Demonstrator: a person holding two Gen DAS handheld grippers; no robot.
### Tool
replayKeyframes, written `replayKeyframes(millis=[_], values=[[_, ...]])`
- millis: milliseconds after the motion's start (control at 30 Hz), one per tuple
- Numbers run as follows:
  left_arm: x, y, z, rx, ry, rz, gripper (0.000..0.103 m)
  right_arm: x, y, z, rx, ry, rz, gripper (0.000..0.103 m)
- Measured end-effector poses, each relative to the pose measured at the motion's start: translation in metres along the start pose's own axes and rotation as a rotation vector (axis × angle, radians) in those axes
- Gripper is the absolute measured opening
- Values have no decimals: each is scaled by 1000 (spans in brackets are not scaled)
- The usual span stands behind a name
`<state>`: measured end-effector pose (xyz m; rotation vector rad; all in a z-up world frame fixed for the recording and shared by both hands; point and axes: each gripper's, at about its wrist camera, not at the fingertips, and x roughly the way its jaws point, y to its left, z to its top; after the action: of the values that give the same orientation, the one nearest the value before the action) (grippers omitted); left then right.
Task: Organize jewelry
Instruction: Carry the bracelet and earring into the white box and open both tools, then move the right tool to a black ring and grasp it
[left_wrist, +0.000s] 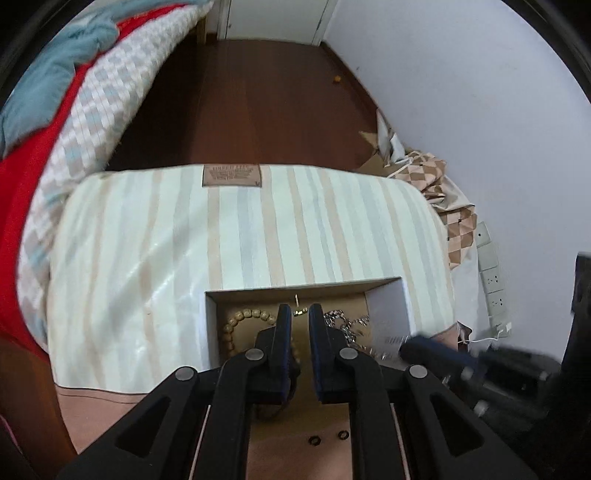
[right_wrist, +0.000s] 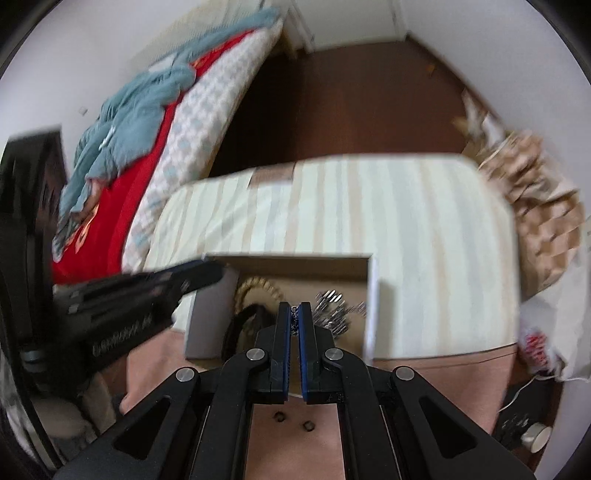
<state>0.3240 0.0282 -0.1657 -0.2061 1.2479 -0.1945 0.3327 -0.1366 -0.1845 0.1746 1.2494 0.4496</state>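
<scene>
Silver chain (right_wrist: 334, 308) lies in the box's (left_wrist: 391, 301) right half; bead bracelet (left_wrist: 242, 319) in its left half. Right gripper (right_wrist: 294, 314) is nearly closed, pinching a small dark chain piece (right_wrist: 294, 320) above the box. Left gripper (left_wrist: 300, 314) over the box, jaws narrowly apart, holding nothing. Box sits on a striped cushion (left_wrist: 147, 236).

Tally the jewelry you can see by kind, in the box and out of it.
Beaded bracelets in the box: 1
Silver chains: 1
Small gold pieces: 1
Dark chains in the right gripper: 1
Small dark rings outside: 2
Total: 6
</scene>
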Motion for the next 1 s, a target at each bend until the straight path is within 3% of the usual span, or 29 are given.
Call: replayKeyframes(millis=[133,200,233,267,400,467,567,667,1000], values=[[5,1,10,-2,4,31,15,18,-6,-1,8,63,-14,7],[0,2,11,7,-22,64,40,17,-8,-3,12,58,-27,23],[-3,3,11,5,-34,84,73,15,-9,-3,12,51,-36,40],[-9,6,9,-5,-57,92,86,12,-11,-4,14,43,-43,51],[-21,12,-2,4,-99,173,88,-3,-10,-7,3,4,-110,60],[-25,14,-12,14,-113,219,101,-9,-8,-10,-10,-9,-164,83],[-31,17,-29,17,-128,265,102,-9,-3,-18,-37,-7,-263,99],[-35,17,-44,19,-142,299,102,-8,-3,-29,-39,1,-317,100],[-71,7,-83,26,-208,357,102,-29,6,-54,-34,-47,-349,102]])
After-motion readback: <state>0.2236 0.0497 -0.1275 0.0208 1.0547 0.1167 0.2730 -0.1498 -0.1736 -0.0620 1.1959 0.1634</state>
